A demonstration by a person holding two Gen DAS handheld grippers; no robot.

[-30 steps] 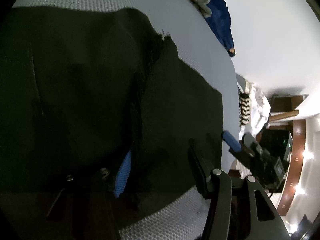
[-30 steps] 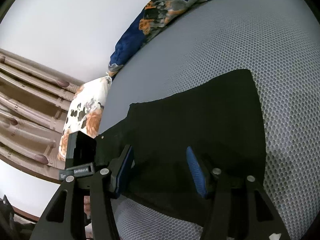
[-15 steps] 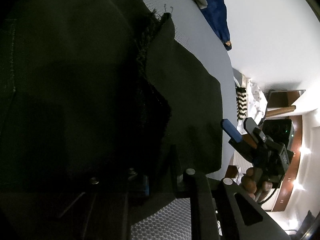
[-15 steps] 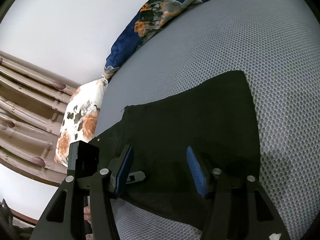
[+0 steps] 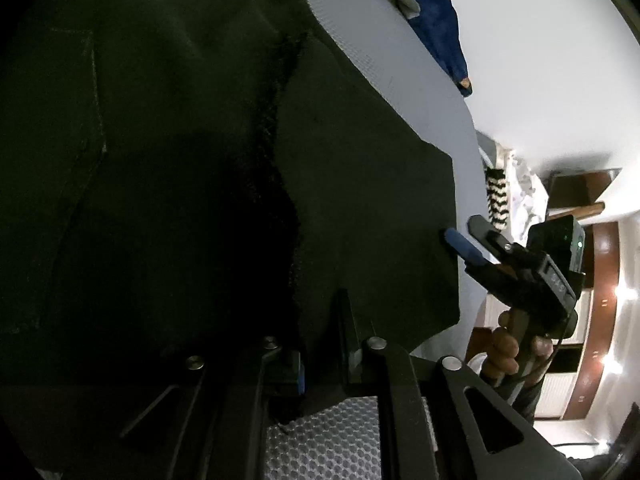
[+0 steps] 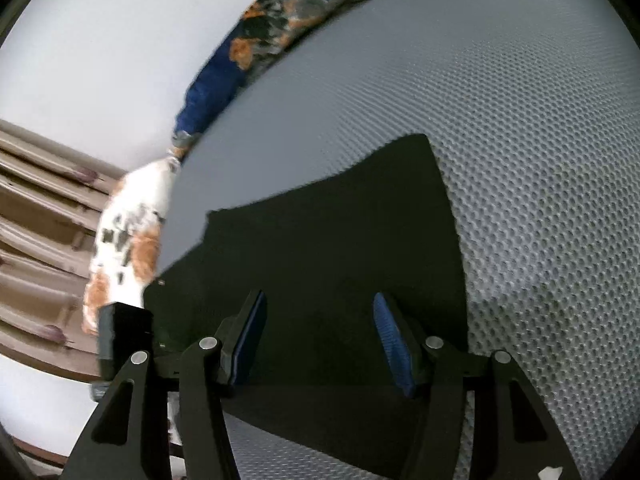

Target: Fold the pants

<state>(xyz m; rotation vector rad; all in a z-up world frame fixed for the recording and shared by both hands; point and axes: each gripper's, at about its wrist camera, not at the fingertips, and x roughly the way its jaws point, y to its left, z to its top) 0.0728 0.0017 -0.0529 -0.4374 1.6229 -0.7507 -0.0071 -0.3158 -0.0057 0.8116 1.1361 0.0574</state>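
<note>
Pants [image 5: 208,168] black, plain, faint pale stitch line at left of left-wrist frame; same black cloth [image 6: 320,248] in right-wrist view. Mattress cover [image 6: 520,140] light grey, honeycomb mesh pattern. Blanket [image 6: 272,36] at top navy blue with orange and grey floral print. Pillow [image 6: 128,248] at left white with orange and dark grey flowers. Headboard [image 6: 36,208] brown and beige bands. Wall [image 6: 100,48] white. Gripper frames black, pads [image 6: 394,336] blue. Black-and-white zigzag cloth [image 5: 497,196] at right
</note>
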